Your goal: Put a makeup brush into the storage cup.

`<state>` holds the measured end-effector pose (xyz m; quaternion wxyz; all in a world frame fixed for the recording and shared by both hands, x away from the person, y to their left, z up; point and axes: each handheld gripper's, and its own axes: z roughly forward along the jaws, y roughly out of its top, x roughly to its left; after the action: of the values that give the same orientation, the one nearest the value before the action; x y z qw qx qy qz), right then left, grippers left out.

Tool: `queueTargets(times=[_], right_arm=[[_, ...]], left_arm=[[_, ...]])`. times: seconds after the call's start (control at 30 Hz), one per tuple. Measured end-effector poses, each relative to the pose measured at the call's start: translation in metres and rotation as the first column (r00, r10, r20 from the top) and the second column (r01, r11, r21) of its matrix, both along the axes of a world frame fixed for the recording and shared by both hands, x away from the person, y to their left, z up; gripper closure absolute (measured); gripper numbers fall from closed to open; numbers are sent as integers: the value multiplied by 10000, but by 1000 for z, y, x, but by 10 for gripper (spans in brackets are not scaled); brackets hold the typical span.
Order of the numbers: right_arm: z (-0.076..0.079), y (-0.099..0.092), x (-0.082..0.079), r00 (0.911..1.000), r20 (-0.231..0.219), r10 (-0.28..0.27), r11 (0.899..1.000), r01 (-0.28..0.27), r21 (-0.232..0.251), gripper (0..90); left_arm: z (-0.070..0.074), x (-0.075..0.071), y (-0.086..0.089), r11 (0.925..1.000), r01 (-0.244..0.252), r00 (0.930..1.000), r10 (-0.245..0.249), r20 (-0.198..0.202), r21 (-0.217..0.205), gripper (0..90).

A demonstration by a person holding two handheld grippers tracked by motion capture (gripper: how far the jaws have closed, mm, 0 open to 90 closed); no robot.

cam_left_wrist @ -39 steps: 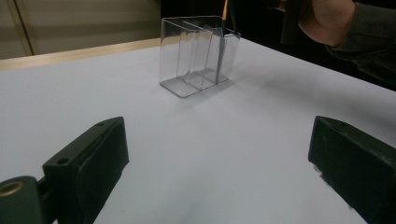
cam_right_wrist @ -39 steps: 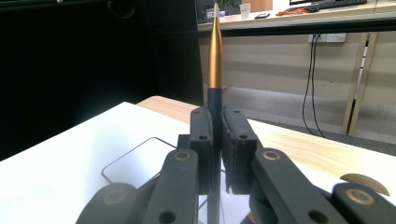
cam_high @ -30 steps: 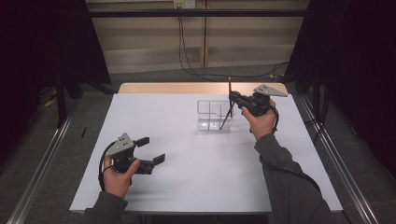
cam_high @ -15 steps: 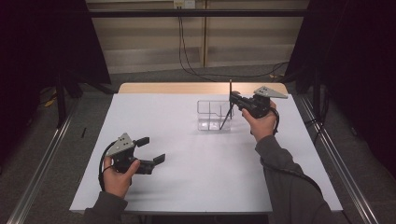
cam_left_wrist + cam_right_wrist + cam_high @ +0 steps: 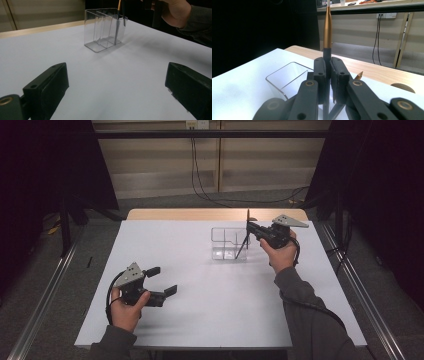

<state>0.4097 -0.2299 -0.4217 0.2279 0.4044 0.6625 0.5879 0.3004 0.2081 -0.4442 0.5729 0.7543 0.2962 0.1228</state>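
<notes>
My right gripper (image 5: pixel 251 229) has its jaws clamped tight on a slim pen (image 5: pixel 327 27) with a dark body and a copper-coloured upper end, held upright over the near right corner of the clear organizer (image 5: pixel 229 244), which stands on the white counter (image 5: pixel 200 270) toward its far side. A second pen (image 5: pixel 242 247) leans slanted inside the organizer's right compartment. My left gripper (image 5: pixel 162 281) rests low near the counter's front left, well apart from the organizer, its jaws spread wide with nothing between them.
</notes>
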Motion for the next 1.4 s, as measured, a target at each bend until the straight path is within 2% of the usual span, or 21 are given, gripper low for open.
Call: queueTargets(times=[0.77, 1.3, 1.4], right_arm=[[-7, 1, -3, 9999, -94, 74, 9999, -75, -139, 839], [-10, 1, -4, 9998, -187, 74, 9999, -77, -152, 839], [-10, 0, -4, 9998, -161, 83, 9998, -86, -187, 839]], left_arm=[[1, 0, 0, 9999, -120, 9999, 120, 35, 40, 46], [1, 0, 0, 10000, -19, 10000, 19, -5, -4, 46], [1, 0, 0, 10000, -23, 10000, 23, 31, 93, 46]])
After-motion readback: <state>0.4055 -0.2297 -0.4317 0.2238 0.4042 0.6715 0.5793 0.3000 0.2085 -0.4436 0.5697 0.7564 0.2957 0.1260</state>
